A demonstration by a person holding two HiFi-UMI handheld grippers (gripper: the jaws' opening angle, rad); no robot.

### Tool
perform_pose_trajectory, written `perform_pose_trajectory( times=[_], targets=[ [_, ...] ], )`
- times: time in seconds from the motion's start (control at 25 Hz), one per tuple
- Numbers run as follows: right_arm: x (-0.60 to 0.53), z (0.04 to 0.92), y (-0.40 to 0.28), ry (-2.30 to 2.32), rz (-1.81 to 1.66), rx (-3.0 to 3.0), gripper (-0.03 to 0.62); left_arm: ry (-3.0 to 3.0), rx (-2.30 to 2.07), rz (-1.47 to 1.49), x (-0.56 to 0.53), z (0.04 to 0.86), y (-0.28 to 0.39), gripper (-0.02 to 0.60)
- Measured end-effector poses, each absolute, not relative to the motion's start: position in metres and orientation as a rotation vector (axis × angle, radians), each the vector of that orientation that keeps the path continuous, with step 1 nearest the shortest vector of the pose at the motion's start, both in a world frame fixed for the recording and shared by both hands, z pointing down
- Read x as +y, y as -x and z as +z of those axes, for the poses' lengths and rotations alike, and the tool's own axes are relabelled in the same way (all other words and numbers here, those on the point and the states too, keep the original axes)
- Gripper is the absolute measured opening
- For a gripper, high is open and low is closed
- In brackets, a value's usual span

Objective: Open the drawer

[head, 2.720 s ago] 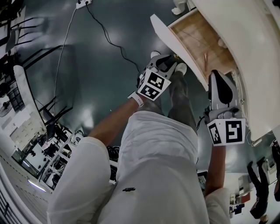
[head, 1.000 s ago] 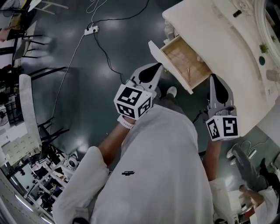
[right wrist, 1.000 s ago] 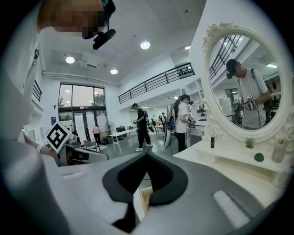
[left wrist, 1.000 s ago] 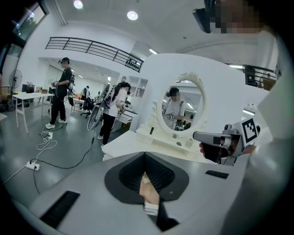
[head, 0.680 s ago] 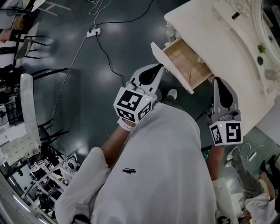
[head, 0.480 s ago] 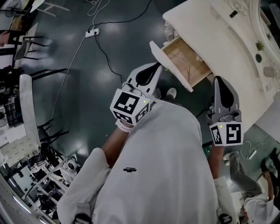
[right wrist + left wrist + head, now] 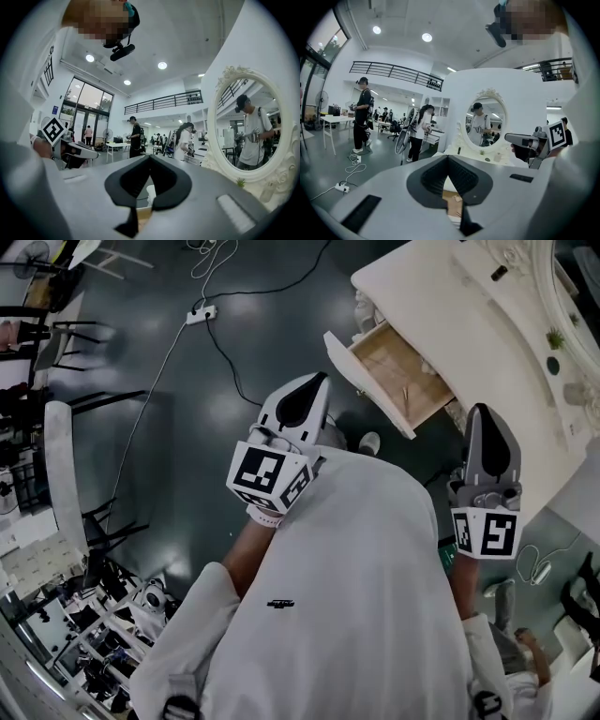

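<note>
**Q:** Where is the drawer, and how do the tongs stand?

**A:** Drawer (image 7: 398,371): pulled well out of the white desk (image 7: 441,296), wooden floor exposed, one thin stick-like item inside. Left tongs (image 7: 315,382) and right tongs (image 7: 489,413): each pressed together with nothing between, both clear of the drawer, left near its front, right off to its side.

**Q:** What might go wrong?

**A:** By judgement, the opening looks done. The drawer stands far out, so a knock from a knee or the tongs could shove it back or strain its runners. The cable (image 7: 223,351) on the floor could snag a foot.

**Q:** Counts?

**A:** Drawer, one. Desk, one. Mirror (image 7: 248,126), one. Tongs, two. Power strip (image 7: 200,313), one.
</note>
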State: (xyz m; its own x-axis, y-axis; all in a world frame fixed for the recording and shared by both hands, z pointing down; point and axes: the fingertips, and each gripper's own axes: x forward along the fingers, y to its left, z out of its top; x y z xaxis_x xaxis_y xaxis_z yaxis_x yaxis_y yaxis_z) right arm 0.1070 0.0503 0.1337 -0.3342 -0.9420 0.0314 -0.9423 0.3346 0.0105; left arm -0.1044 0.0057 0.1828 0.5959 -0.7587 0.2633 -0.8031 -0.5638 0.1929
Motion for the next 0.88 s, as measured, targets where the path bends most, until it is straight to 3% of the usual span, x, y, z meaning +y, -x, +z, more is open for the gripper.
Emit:
perform_pose_trajectory(
  times=[0.88],
  targets=[
    [0.035,0.138,-0.088,-1.71,0.19,-2.643,0.011,-2.549,-1.287,0.15,0.0,0.17,0.104,0.009]
  ],
)
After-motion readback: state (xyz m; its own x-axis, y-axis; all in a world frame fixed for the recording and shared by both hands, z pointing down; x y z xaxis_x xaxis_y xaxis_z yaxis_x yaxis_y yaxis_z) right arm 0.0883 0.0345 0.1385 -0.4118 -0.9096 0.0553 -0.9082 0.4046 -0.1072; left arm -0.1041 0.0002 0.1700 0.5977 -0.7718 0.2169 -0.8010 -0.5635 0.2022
